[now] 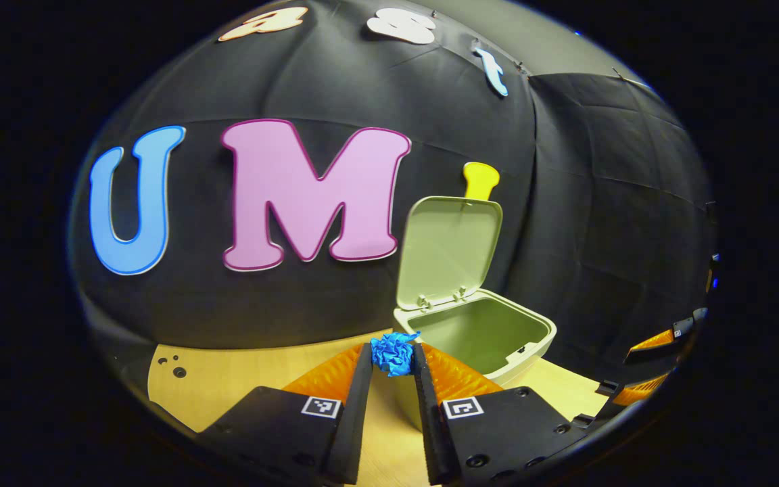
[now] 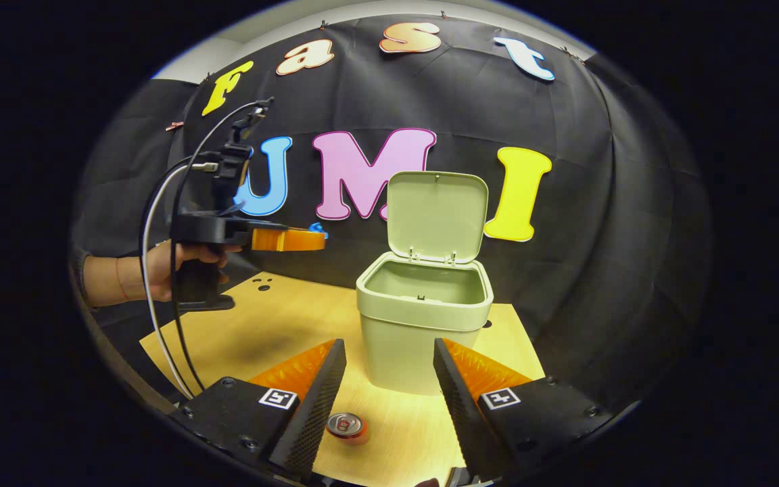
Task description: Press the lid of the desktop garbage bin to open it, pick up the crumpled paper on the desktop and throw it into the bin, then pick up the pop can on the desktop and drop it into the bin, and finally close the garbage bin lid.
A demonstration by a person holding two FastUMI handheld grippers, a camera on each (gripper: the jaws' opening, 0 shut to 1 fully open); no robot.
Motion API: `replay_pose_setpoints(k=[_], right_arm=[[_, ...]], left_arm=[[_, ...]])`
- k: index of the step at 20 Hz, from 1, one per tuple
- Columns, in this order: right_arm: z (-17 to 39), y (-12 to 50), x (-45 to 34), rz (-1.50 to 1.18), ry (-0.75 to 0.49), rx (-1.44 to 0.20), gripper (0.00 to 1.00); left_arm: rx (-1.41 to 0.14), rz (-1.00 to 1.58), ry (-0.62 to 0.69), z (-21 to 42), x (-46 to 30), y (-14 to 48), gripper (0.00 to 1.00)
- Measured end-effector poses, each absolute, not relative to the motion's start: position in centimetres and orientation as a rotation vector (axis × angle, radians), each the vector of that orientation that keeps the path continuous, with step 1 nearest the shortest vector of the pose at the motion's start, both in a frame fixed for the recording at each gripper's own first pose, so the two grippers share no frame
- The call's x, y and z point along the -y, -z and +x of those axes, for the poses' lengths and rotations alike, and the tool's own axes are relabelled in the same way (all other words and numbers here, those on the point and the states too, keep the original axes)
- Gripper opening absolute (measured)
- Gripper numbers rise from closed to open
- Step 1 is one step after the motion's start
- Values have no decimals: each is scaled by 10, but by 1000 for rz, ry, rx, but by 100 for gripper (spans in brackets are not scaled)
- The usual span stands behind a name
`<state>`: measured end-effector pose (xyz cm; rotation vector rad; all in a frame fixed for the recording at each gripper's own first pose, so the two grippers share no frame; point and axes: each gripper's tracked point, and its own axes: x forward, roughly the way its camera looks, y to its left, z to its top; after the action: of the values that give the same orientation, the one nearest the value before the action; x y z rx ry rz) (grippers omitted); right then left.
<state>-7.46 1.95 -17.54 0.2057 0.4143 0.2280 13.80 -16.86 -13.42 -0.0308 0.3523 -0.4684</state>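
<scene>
We read this as step 2 of 4, paper mid-carry. The wooden desktop carries the garbage bin, which stands upright near the back edge with its lid swung fully up on the rear hinge, so step 1 looks done and the mouth is clear. In the right gripper view the left gripper is held by a hand above the desk, left of the bin and about level with the lower part of the raised lid, not yet over the opening. In the left gripper view the left gripper has both fingers closed narrow on the crumpled paper, which sits pinched at the tips, with the bin rim just ahead and to the right. The right gripper hangs above the near edge of the desk, fingers spread wide and holding nothing. The pop can stands upright on the desk below, close to that gripper's left finger, well in front of the bin. Next move as we judge it: carry the paper right until it is over the mouth, then open the fingers; the grip is at the very tips, so a jolt could drop it short. Can and lid closing remain.
</scene>
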Motion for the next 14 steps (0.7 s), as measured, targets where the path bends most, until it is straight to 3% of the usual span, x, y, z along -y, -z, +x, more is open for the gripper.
replay_pose_setpoints(k=[14], right_arm=[[-107,187,-22,260,-195,-453,87]], left_arm=[[-402,11,594,168,259,163,41]])
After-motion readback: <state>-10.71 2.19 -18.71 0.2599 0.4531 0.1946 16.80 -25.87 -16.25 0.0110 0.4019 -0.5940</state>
